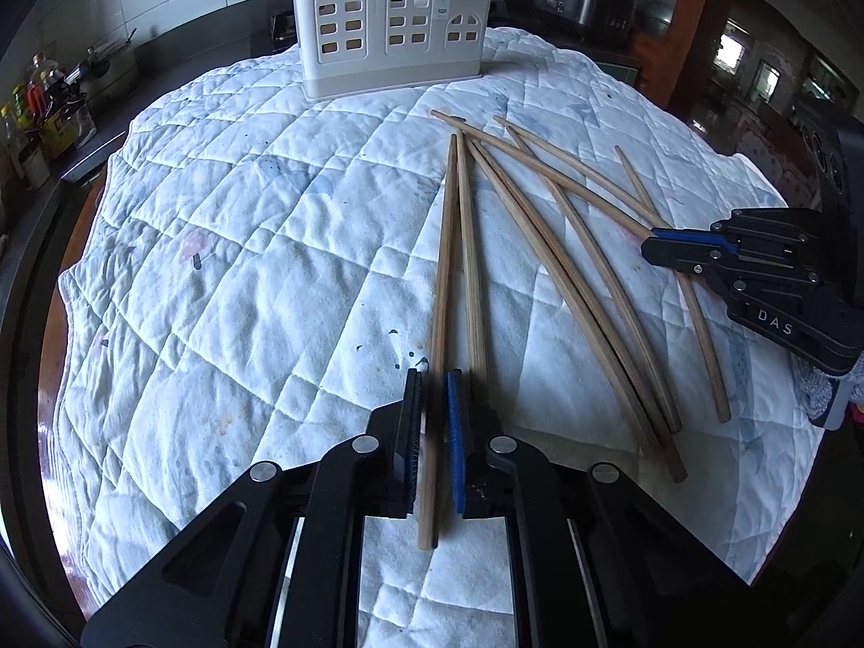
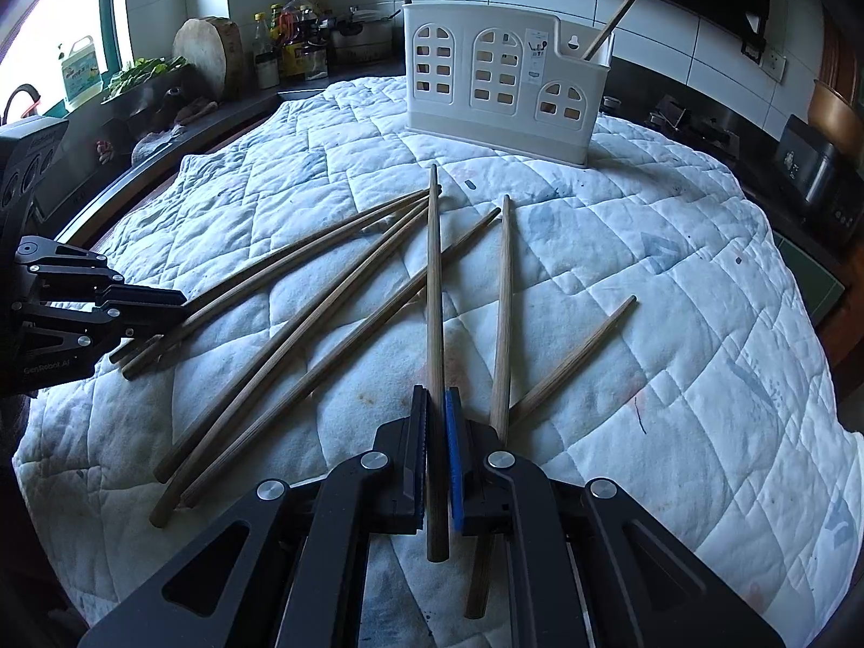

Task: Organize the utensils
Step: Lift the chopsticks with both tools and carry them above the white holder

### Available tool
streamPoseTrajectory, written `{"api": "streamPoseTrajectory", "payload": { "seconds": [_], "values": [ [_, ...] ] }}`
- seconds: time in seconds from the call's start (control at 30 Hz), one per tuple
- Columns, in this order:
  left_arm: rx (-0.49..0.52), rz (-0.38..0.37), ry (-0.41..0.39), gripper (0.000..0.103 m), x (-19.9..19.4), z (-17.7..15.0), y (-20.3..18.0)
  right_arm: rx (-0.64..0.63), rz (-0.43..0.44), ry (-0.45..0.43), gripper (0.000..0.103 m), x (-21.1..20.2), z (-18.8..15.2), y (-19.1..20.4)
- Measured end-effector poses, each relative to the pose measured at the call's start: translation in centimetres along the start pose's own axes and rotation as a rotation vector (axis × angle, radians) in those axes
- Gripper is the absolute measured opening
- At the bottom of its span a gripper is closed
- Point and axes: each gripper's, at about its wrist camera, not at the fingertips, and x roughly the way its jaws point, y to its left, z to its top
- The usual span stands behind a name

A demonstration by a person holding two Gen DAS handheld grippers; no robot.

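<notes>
while each tool [image 1: 432, 378] [image 2: 436, 394] clamps a chopstick [image 1: 444, 270] [image 2: 433, 297], both sticks point toward the caddy [image 1: 389, 27].

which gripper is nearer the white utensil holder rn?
Hard to call; roughly equal. Left gripper and right gripper are each shut on a chopstick on the quilt, both well short of the white utensil holder at its far edge.

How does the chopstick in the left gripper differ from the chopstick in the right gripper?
The left chopstick lies beside another near the pile's left edge; the right chopstick crosses over others. The left gripper grips near the butt; the right gripper grips further up. Both are plain wood, pointing toward the holder.
</notes>
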Motion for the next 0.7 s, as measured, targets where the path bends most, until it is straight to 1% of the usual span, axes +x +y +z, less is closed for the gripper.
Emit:
{"api": "streamPoseTrajectory", "payload": {
  "seconds": [0.13,0.23,0.4,0.5,0.7],
  "values": [
    [-0.012,-0.022,-0.007,0.006,0.05,0.05,0.03,0.005,0.000,-0.004,0.007,-0.01,-0.03,-0.02],
    [0.022,-0.021,-0.009,0.006,0.31,-0.15,-0.30,0.009,0.004,0.002,0.007,0.14,-0.08,-0.01],
    [-0.021,-0.049,0.015,0.007,0.38,0.10,0.29,0.010,0.006,0.006,0.007,0.15,-0.08,-0.10],
    [-0.004,-0.043,0.020,0.007,0.42,0.12,0.10,0.009,0.006,0.009,0.007,0.17,-0.04,-0.08],
    [-0.023,-0.045,0.026,0.005,0.33,0.45,0.20,0.006,0.001,0.006,0.007,0.14,0.01,-0.03]
  ]
}}
